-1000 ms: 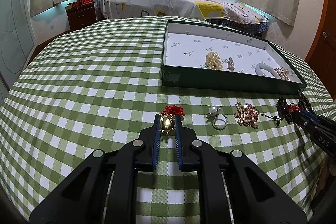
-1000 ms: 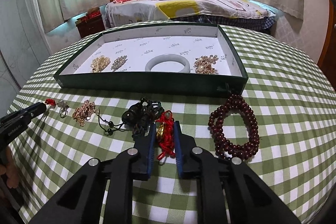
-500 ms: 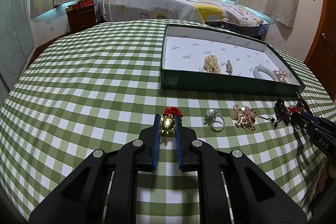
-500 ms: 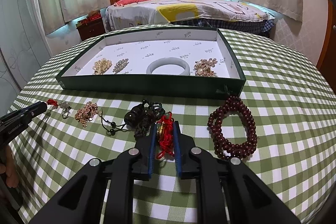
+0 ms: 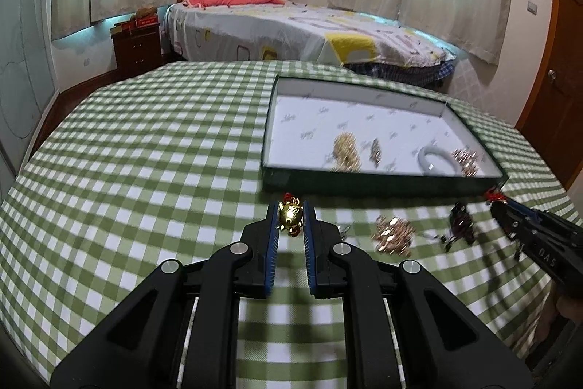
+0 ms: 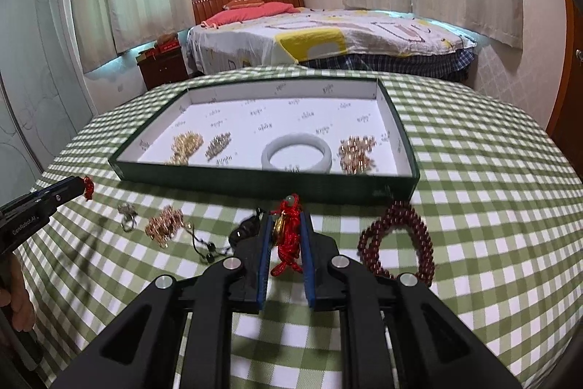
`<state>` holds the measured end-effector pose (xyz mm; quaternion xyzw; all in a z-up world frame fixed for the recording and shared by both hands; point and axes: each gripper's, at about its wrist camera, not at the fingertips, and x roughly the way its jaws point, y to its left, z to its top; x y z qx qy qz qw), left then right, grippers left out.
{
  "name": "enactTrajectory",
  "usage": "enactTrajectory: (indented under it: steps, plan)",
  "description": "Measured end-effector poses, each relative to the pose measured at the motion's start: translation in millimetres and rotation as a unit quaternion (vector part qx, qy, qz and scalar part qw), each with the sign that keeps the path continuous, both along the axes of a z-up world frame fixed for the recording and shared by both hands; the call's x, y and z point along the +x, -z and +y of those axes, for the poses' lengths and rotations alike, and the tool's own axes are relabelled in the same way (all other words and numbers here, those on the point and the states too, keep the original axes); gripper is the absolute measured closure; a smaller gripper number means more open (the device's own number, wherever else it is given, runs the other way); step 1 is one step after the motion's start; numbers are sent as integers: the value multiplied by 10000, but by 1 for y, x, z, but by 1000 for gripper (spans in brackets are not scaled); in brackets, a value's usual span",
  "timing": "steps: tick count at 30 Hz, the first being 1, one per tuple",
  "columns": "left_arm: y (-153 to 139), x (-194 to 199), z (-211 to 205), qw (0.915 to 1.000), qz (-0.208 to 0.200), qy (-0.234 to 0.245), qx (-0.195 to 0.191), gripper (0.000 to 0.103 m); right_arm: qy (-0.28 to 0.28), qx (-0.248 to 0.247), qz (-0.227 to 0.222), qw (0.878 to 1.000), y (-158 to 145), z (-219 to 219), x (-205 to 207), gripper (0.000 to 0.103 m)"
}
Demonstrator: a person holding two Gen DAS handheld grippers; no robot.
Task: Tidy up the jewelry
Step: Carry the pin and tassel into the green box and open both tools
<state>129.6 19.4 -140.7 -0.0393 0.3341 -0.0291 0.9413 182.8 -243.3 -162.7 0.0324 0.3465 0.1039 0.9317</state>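
Item: both of my tools have lifted off the green-checked worktop (image 5: 145, 170) since a second ago and closed toward the dark green tray with white lining (image 6: 408, 148); delivery looks next. Left tool (image 5: 290, 217): nearly closed, pinching a small gold figurine charm on red cord (image 5: 290, 214). Right tool (image 6: 286, 232): nearly closed on a red knotted cord pendant with gold disc (image 6: 289, 236). Right view alone shows the dark red bead bracelet (image 6: 400, 243) on the cloth; left view hides it.
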Motion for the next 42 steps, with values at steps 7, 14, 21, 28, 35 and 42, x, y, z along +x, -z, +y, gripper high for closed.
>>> enactTrajectory:
  steps: [7, 14, 21, 28, 35, 42]
  plan:
    - [-29, 17, -13, 9992, -361, 163, -40, 90, 22, 49, -320, 9995, -25, 0, 17, 87]
    - [-51, 53, -20, 9975, -667, 192, -91, 90, 39, 80, -758, 9971, -54, -3, 50, 87]
    - [-53, 111, -29, 9972, -726, 169, -97, 90, 28, 67, -880, 9961, -60, -4, 92, 87]
    - [-13, 164, -35, 9997, -98, 226, 26, 90, 29, 12, -316, 9995, -25, -8, 135, 87]
    - [22, 196, -28, 9977, 652, 162, -66, 90, 78, -86, 376, 9992, 7, -13, 157, 87]
    - [36, 204, -27, 9947, 1008, 143, -171, 90, 28, -141, 740, 9972, 19, -14, 163, 87]
